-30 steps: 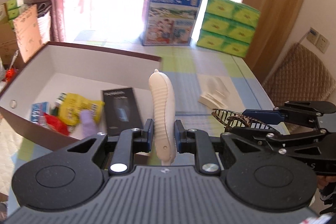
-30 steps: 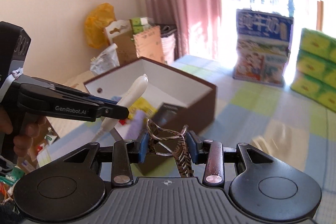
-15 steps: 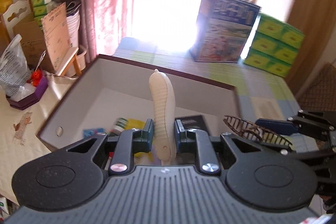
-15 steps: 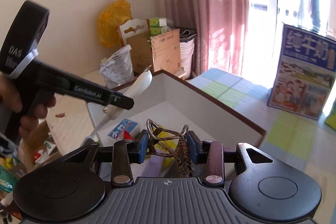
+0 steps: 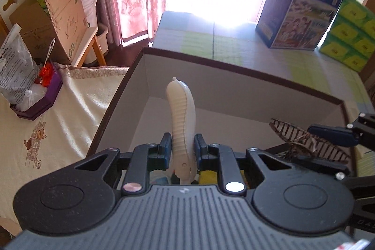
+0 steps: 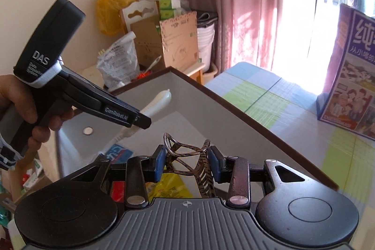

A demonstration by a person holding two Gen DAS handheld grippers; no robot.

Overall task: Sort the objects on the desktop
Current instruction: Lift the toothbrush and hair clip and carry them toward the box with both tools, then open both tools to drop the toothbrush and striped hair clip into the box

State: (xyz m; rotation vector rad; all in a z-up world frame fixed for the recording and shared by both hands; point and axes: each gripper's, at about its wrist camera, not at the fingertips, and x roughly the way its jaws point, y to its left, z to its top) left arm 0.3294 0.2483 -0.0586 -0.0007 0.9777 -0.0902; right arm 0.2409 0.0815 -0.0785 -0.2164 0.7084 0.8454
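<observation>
A: Item one. Left gripper (image 5: 181, 151), clamped on the white ribbed handle (image 5: 181, 123), which stood upright between the pads above the brown box (image 5: 234, 66) on the desk (image 5: 257, 48). We logged it as in carry, not yet set down.

B: Item two. Right gripper (image 6: 187, 163), closed on the striped hair clip (image 6: 201, 170), also held over the box's white interior, just beside the left one.

A: Box contents, as far as we could see: a yellow packet (image 6: 168, 186), a blue-and-white packet (image 6: 118, 152), something red. The rest was hidden under the grippers.

B: Step in hand, by our judgement: delivery of both pieces into the box. The next move called for lowering each toward a bare patch of floor, then parting the pads, one gripper clear of the other.
</observation>
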